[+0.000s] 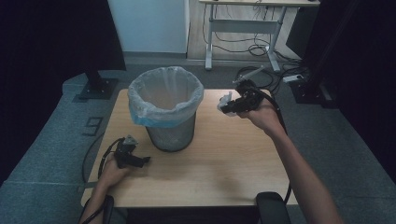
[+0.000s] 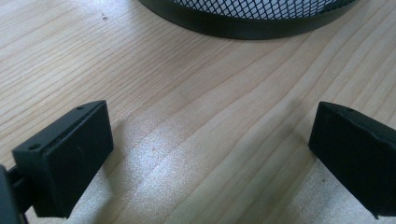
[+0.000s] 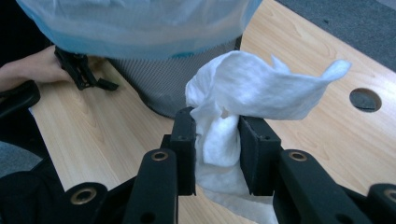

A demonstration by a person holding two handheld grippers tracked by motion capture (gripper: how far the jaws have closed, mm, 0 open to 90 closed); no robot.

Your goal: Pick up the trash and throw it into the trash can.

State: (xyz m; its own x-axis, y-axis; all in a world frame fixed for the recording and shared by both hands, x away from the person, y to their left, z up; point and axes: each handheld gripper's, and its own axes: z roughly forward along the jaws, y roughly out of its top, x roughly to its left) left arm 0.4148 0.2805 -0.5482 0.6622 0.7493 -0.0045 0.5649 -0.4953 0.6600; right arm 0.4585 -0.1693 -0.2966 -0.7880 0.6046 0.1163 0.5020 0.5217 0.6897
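- The table (image 1: pixel 224 163) is light wood and mostly bare, with a round cable hole (image 3: pixel 365 99) off to one side in the right gripper view.
- The mesh bin (image 1: pixel 171 133) stands toward the back left of the middle. Its clear liner (image 1: pixel 163 100) is folded out over the rim, so the mouth's wide open. Looks empty from above, though I can't see the bottom.
- The right gripper (image 1: pixel 227 106) is up in the air just right of the bin, roughly level with the rim. Its fingers are clamped on a crumpled white tissue (image 3: pixel 243 88), with the wad bunched between them and a loose flap sticking out the far side.
- The left gripper (image 1: pixel 140 161) sits low on the table just beside the bin's base, fingers spread wide with nothing between them, just bare wood.
- My guess at the step: carrying the tissue over to toss it. It's not over the opening yet.
- Next move probably means shifting the right gripper left until it's above the liner mouth, then letting go. The flap could snag on the liner edge, so get it well past the rim first.
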